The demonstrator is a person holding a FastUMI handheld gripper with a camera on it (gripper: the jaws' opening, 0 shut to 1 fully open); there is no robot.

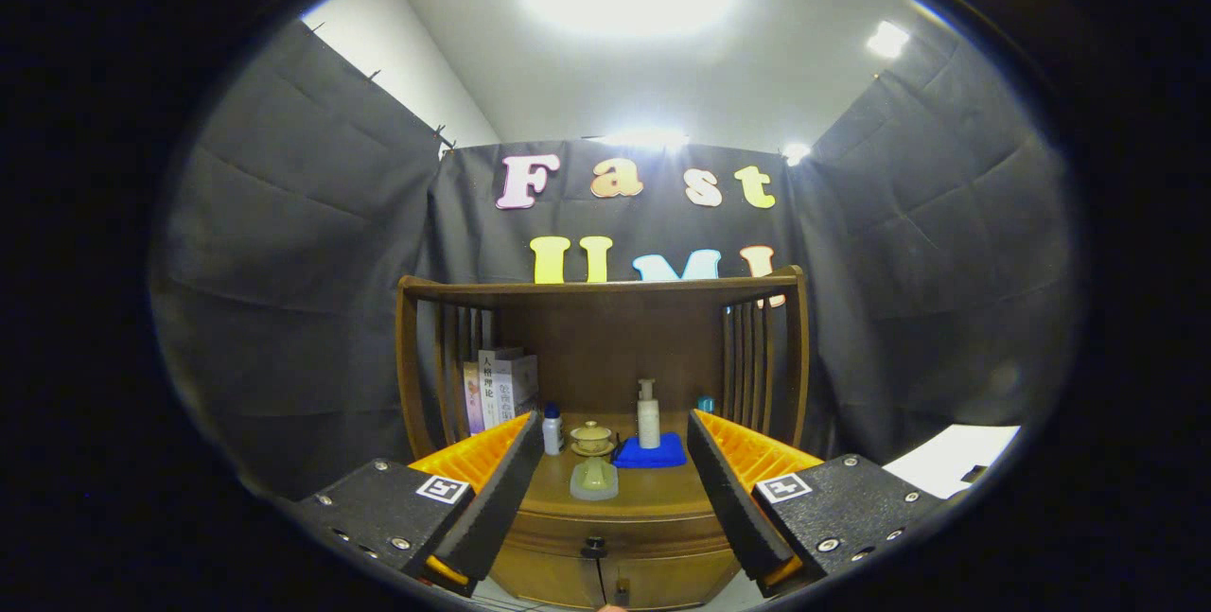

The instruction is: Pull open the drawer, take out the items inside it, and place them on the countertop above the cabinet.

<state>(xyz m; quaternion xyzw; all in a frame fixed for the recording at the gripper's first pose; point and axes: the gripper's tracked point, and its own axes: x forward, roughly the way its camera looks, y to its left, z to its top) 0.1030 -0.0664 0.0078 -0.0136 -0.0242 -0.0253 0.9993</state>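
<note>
Before the cabinet [615,536], the gripper [615,461] jaws gape wide (holding nothing).

1. The gripper [615,446] hangs with fingers spread wide, empty, before the wooden cabinet [605,565].
2. Between them, on the countertop [653,489]: a lidded cup [592,439], a pump bottle [648,415] on a blue cloth [651,453].
3. The drawer [605,536] sits closed.
</note>
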